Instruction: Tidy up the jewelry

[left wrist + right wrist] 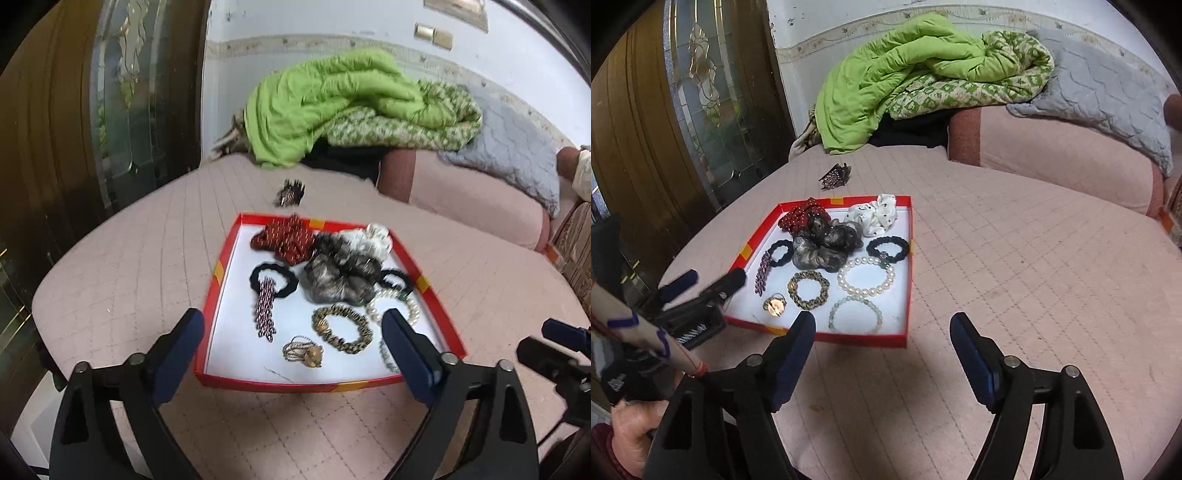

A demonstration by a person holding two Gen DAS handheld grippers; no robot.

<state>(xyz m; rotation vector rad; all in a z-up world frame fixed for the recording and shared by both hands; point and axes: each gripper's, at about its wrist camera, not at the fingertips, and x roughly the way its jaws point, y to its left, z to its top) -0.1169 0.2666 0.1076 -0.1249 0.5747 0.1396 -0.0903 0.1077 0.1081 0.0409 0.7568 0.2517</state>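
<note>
Landmark: red shallow box (871, 338) with a white floor, sitting on a pink quilted bed cover (1015, 280). Everything below is placed relative to it.
Left gripper (293, 338): fingers spread wide, nothing between them, hovering over the box's near edge.
Right gripper (882, 334): also spread, nothing pinched, over the box's near right corner and the bare cover beside it.
Near row in the box: pale green bead bracelet (855, 314), gold ring (774, 305) and a gold-and-black woven bracelet (808, 289).
Middle of the box: white pearl bracelet (866, 277), black hair tie with a beaded tassel (271, 282), second black hair tie (888, 249).
Far end of the box: grey scrunchie (823, 245) piled in the centre, overlapping a red dotted scrunchie (798, 216), with a white scrunchie (873, 216) next to them.
Outside the box: a dark hair claw clip (834, 175) lies just beyond the far edge, on its own.
Well behind the box: bright green quilt (886, 85) heaped over a patterned blanket, grey quilted blanket (1108, 85) to its right.
In the way: honestly not much, though the left gripper's right finger (406, 339) covers part of the near bracelets in its own view.
Left of the box: wooden door with a leaded glass panel (705, 92).
</note>
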